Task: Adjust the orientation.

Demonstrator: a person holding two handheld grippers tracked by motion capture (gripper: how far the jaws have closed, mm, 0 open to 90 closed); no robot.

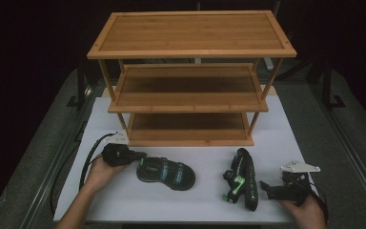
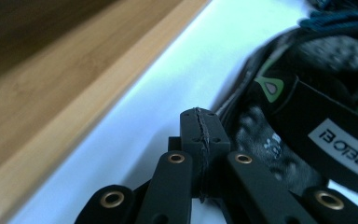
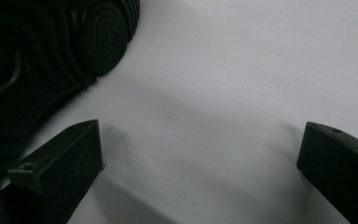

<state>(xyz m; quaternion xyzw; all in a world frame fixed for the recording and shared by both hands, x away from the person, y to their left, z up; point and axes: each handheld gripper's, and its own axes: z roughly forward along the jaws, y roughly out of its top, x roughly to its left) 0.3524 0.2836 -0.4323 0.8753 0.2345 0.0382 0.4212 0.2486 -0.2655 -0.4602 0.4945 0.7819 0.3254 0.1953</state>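
Both sandals lie on the bench, rack (image 1: 190, 102) bare. Left tongs (image 1: 140, 155) together at left sandal (image 1: 167, 174); right tongs (image 1: 266, 187) apart beside right sandal (image 1: 244, 183).

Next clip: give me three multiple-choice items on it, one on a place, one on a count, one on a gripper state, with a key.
1. Where do the two sandals lie?
A. on the rack's top shelf
B. on the table before the rack
C. on the floor

2. How many shelves has the rack?
A. two
B. three
C. five

3. How do the left gripper's jaws stand?
A. shut, empty
B. wide open
C. shut on a strap

Key:
1 B: the left sandal and the right sandal rest on the table, in front of the rack.
2 B: three boards, stacked.
3 A: the left gripper has its jaws together, beside the sandal.
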